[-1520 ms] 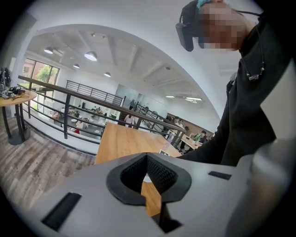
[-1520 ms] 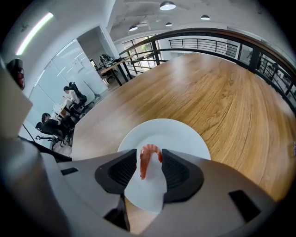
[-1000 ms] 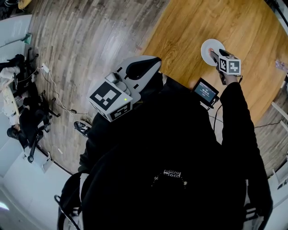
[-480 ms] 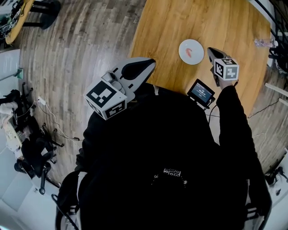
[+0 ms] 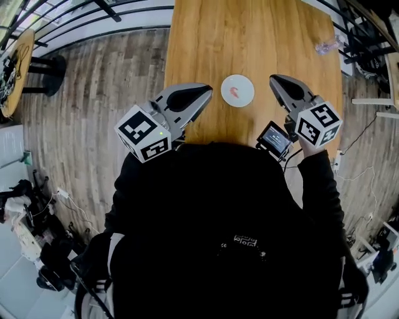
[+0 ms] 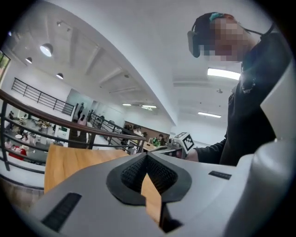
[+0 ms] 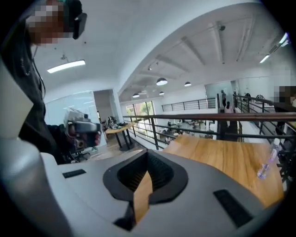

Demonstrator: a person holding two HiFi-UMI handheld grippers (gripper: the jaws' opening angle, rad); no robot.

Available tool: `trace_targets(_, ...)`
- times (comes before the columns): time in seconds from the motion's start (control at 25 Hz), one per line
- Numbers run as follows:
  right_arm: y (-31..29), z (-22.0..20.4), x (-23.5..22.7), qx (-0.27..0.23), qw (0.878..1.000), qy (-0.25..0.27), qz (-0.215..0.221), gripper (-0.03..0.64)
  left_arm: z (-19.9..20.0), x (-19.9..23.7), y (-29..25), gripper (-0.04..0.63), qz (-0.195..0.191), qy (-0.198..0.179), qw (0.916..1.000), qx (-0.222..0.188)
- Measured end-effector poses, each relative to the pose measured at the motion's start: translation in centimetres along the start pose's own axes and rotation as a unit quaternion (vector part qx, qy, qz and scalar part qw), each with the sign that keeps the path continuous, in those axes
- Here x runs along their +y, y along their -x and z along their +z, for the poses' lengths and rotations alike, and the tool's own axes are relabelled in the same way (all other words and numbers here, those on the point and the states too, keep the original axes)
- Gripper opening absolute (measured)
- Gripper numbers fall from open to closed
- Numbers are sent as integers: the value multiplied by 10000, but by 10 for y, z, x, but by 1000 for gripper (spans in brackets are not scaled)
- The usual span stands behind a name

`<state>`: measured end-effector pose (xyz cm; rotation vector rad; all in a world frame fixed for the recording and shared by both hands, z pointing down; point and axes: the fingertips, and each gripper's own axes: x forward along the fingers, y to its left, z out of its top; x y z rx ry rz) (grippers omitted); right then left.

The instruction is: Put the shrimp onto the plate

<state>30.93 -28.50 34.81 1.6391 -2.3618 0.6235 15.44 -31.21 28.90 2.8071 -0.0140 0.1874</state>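
Observation:
A small white plate (image 5: 237,91) sits on the wooden table (image 5: 249,31), and a pink shrimp (image 5: 235,92) lies on it. My left gripper (image 5: 207,90) hovers just left of the plate, over the table's near edge, shut with nothing in it. My right gripper (image 5: 274,79) is held just right of the plate, shut and empty as well. In the left gripper view the left gripper (image 6: 147,156) has its jaws meeting at the tips. The right gripper view shows the right gripper (image 7: 148,153) the same way. Neither gripper view shows the plate.
A small screen device (image 5: 274,139) is at the table's near edge under my right arm. A clear plastic bottle (image 5: 325,46) lies at the far right of the table, the same bottle (image 7: 267,164) showing in the right gripper view. A black railing (image 5: 93,19) runs behind; wooden floor lies to the left.
My right gripper has drawn back from over the plate to its right side. The head view has swung, so the plate with the shrimp now lies between both grippers.

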Motion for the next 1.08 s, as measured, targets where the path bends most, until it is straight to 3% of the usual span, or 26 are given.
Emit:
trace_targets(0.12, 25, 49, 40, -725, 9968, 233, 241, 18, 22, -5, -14, 5, -214, -276, 9990, -277)
trace_targets(0.28, 35, 71, 69, -1338, 9898, 422, 243, 18, 33, -20, -34, 6, -539, -741, 9940, -594)
trace_targets(0.48, 43, 68, 75, -1373, 9895, 387, 243, 18, 30, -35, -46, 5, -764, -897, 9919, -484)
trace_targets(0.72, 38, 73, 72, -1344, 9897, 379, 313, 18, 36, -28, -45, 6, -685, -874, 9929, -433)
trace_targets(1.08, 27, 46, 78, -1036, 9925, 452, 469, 18, 2, -18, -39, 6, -483, -680, 9961, -295)
